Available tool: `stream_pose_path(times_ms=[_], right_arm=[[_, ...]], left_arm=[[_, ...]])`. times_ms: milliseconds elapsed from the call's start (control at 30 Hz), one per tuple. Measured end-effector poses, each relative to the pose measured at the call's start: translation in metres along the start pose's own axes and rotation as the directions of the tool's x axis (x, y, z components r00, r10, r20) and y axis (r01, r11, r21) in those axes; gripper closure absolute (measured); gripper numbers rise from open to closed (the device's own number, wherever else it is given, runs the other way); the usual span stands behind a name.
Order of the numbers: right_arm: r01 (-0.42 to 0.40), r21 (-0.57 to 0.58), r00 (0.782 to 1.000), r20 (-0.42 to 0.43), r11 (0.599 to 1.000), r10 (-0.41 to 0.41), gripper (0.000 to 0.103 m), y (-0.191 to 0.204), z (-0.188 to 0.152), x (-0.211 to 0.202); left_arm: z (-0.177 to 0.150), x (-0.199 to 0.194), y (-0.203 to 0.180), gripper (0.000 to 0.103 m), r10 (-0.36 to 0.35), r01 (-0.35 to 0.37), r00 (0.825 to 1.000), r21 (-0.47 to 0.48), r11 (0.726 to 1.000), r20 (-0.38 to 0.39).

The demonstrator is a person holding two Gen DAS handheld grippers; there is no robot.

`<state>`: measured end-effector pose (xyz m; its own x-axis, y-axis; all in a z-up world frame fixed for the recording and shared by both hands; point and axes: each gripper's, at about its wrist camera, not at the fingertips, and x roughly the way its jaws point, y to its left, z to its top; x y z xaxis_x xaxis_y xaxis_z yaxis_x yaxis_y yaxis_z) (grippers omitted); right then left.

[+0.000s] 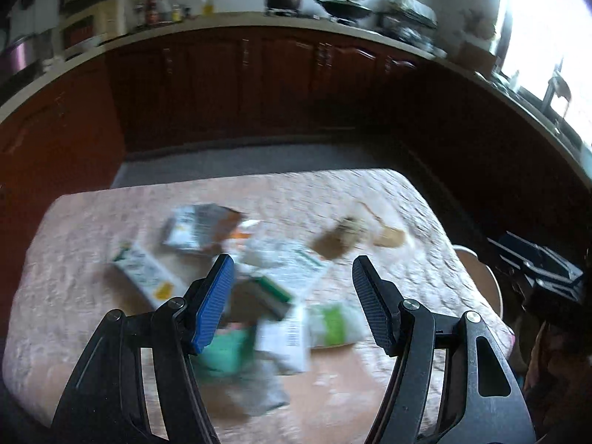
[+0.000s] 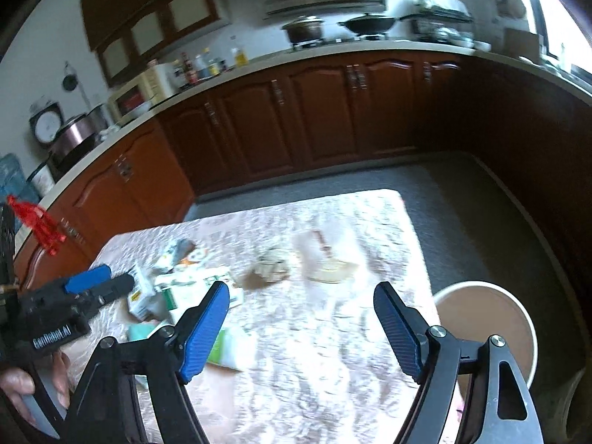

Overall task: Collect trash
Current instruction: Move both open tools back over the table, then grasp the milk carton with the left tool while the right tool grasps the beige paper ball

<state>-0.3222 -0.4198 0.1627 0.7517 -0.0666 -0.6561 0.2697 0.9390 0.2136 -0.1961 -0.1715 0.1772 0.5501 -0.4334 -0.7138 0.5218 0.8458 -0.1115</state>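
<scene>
Overhead, both the left gripper and right gripper gape above crumpled wrappers on quilted cloth.

A home kitchen is shown. A long counter is seen along the walls, with brown wooden cupboard doors under it. A pot and a black wok are set on the stove, and bottles are lined up beside them. More cupboards are hung on the wall. A rice cooker is seen at the left.
</scene>
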Motion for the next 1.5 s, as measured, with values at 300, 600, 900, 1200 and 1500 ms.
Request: stream_pose_path(times_ms=[300,600,900,1200,1500], right_arm=[[-0.024,-0.045,0.998,-0.056,0.999,0.022,0.021,0.028,0.002,0.035],[-0.042,-0.057,0.992,-0.122,0.997,0.035,0.021,0.034,0.01,0.075],[-0.067,-0.063,0.981,-0.185,0.996,0.054,0.021,0.036,0.019,0.12],[-0.03,0.003,0.97,-0.241,1.0,0.03,0.021,0.019,0.023,0.168],[-0.057,0.123,0.949,-0.303,0.991,0.092,0.044,0.005,0.02,0.21]], left_arm=[[-0.008,0.002,0.089,0.03,0.051,-0.058,0.997,-0.15,0.987,-0.055],[-0.017,0.043,0.141,0.03,0.054,-0.094,0.987,-0.278,0.956,-0.149],[-0.013,0.093,0.16,0.03,0.127,-0.194,0.969,-0.339,0.921,-0.21],[-0.019,0.13,0.162,0.03,0.172,-0.272,0.945,-0.373,0.887,-0.278],[-0.028,0.154,0.16,0.034,0.141,-0.265,0.932,-0.361,0.894,-0.334]])
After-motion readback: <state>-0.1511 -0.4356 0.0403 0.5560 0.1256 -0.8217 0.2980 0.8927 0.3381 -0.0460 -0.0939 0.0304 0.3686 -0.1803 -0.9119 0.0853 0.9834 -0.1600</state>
